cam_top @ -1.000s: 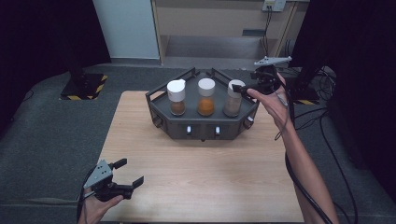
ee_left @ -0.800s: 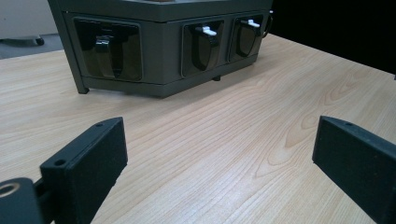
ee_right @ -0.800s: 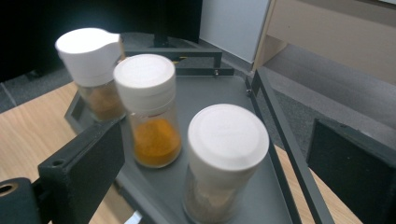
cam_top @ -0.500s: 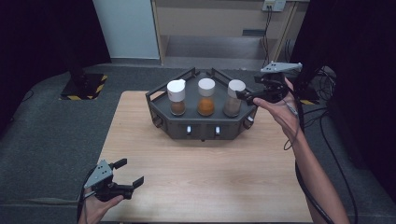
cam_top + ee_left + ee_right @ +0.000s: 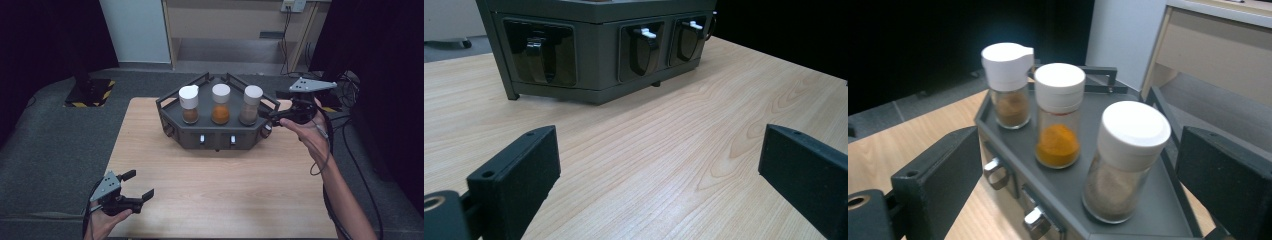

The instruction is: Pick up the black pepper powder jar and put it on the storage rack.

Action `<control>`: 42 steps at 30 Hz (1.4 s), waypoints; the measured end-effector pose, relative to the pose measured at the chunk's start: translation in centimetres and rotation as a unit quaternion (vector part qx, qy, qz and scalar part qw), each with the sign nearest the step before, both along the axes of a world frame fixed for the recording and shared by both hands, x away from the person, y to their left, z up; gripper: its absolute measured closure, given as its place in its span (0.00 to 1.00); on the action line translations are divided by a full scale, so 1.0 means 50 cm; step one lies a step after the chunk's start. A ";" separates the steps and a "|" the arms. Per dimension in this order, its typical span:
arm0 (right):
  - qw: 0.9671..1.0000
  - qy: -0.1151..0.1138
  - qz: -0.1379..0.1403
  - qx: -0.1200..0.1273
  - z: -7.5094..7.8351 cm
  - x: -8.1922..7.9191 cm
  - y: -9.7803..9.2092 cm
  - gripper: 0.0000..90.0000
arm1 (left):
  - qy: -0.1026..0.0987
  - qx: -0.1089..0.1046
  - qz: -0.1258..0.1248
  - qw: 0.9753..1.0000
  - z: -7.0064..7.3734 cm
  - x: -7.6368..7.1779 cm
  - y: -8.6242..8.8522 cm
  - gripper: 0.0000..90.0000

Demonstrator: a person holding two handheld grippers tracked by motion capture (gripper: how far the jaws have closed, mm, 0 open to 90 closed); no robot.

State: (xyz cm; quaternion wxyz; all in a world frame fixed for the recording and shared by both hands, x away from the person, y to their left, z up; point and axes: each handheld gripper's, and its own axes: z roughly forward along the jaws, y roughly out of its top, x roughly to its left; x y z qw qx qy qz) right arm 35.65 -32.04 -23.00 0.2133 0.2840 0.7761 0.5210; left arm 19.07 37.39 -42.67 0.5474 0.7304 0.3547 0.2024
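A dark grey rack (image 5: 215,137) stands on the wooden table (image 5: 225,195) with three white-capped spice jars in a row. The left jar (image 5: 189,103) holds brown powder, the middle jar (image 5: 220,103) orange powder, the right jar (image 5: 251,104) pale brown powder. My right gripper (image 5: 272,116) hovers open just right of the rack, pointing at it and touching nothing. Between its spread jaws the right gripper view has the right jar (image 5: 1125,160), the orange jar (image 5: 1059,112) and the left jar (image 5: 1009,85). My left gripper (image 5: 138,184) is open and empty near the table's front left corner.
The left gripper view looks across bare wood at the rack's front wall (image 5: 594,65), which carries several recessed knobs. A cable trails from the right gripper off the table's right side. Dark floor surrounds the table, and a cabinet stands behind it.
My right gripper has drawn back to the right, away from the right jar's cap, and the jar stays in the rack. The left gripper has held still.
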 end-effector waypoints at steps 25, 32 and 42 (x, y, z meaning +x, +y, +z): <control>0.998 -0.029 0.041 0.024 -0.060 -0.159 -0.059 0.06 | 0.001 -0.001 0.000 1.000 0.000 0.000 0.000 0.02; 0.998 -0.028 0.033 0.036 -0.087 -0.205 -0.089 0.06 | 0.001 0.000 0.001 1.000 0.000 0.000 0.000 0.02; 0.999 -0.032 0.004 0.026 -0.120 -0.262 -0.115 0.06 | 0.000 0.002 0.002 1.000 0.001 -0.001 -0.002 0.03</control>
